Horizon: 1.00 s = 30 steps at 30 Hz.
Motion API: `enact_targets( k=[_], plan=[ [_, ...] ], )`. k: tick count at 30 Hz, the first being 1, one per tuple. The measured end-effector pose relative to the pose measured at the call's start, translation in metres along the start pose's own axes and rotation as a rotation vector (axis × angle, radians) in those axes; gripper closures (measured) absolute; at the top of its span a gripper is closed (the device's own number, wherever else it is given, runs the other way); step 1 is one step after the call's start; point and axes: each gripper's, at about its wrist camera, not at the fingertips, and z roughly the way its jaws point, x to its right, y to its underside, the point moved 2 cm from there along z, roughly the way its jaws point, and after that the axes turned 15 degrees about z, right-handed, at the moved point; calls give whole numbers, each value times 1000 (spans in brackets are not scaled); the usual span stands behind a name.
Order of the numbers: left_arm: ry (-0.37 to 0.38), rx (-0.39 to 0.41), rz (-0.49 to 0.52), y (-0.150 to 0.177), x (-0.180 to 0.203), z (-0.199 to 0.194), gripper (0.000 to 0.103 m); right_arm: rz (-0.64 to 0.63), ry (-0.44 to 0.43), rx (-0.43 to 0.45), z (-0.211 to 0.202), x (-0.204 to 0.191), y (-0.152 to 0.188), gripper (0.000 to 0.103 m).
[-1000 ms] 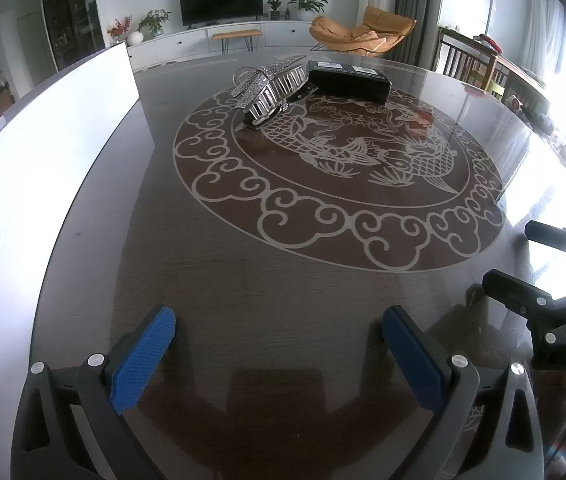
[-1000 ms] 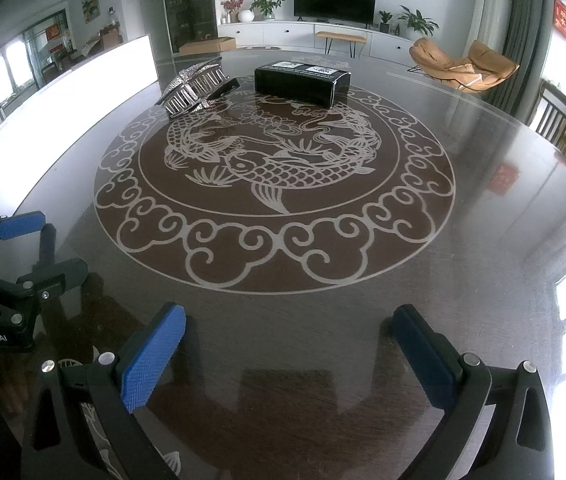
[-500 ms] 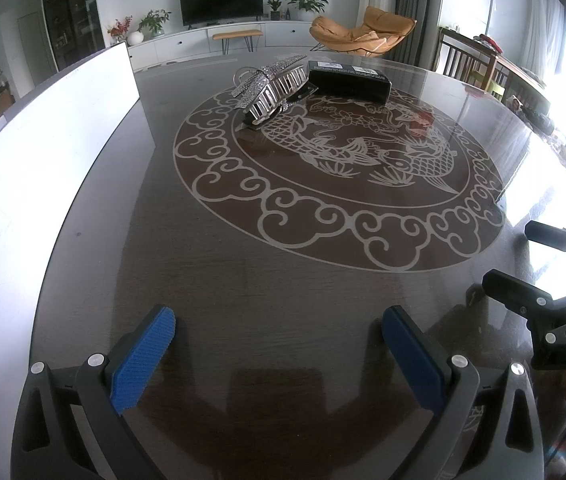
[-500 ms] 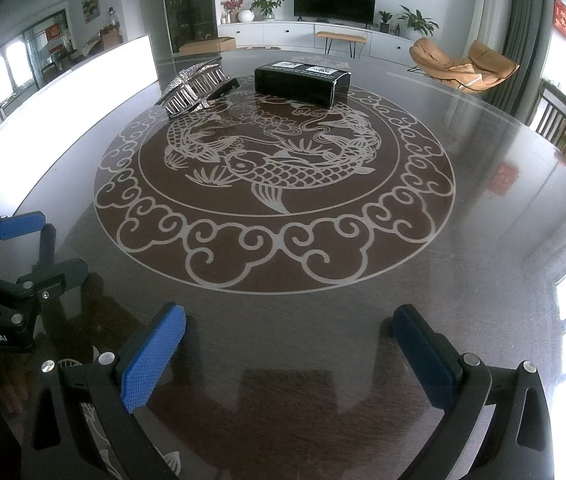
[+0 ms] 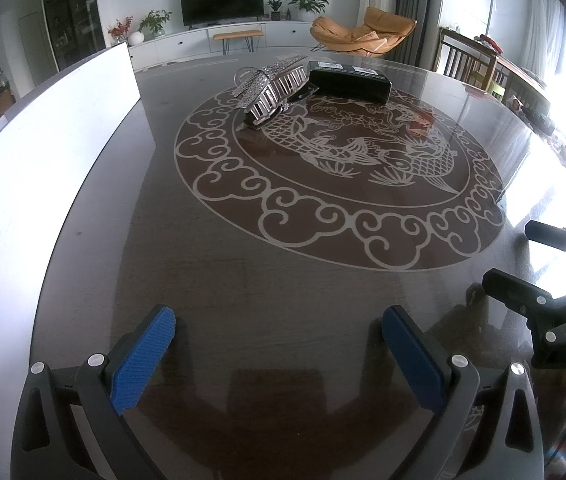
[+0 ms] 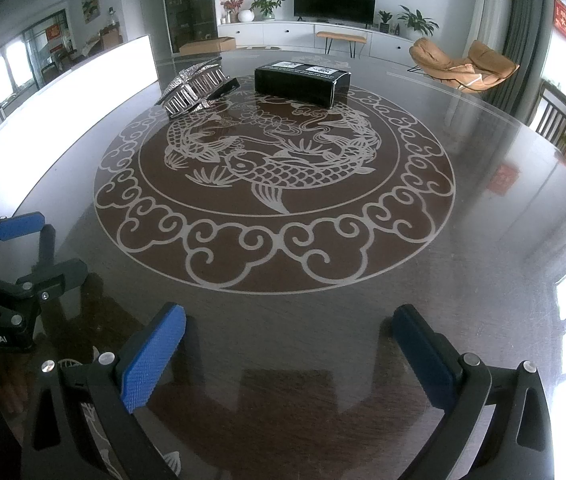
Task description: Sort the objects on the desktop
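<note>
A silver rhinestone hair claw clip [image 5: 273,87] lies at the far side of the dark round table [image 5: 243,272], next to a long black box [image 5: 350,81]. Both also show in the right wrist view: the clip [image 6: 195,90] and the box [image 6: 302,82]. My left gripper [image 5: 279,352] is open and empty, low over the table's near edge. My right gripper [image 6: 291,348] is open and empty, beside it on the right. Each gripper shows at the edge of the other's view.
A white panel [image 5: 43,160] stands along the table's left edge. The table has a pale fish and cloud pattern [image 6: 275,168] in its middle. Wooden chairs [image 5: 479,64] stand past the far right rim. Strong window glare lies on the right.
</note>
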Motion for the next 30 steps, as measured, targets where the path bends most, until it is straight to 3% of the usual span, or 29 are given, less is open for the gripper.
enact_targets(
  k=[13,17,25,28,30],
  plan=[
    [4,-1,4,0,0,0,0,0,0,0,0,0,0,0],
    [50,-3,74,-6,-7,5,0,0,0,0,0,0,1,0],
    [10,2,10,-1,-26,5,0,-1,0,1,0,0,0,0],
    [5,4,2,1,-27,3,0,-76,-29,-24,11,-5,-14,0],
    [4,4,1,1,-26,3,0,-82,-5,-1,23,-7,-43,0]
  ],
)
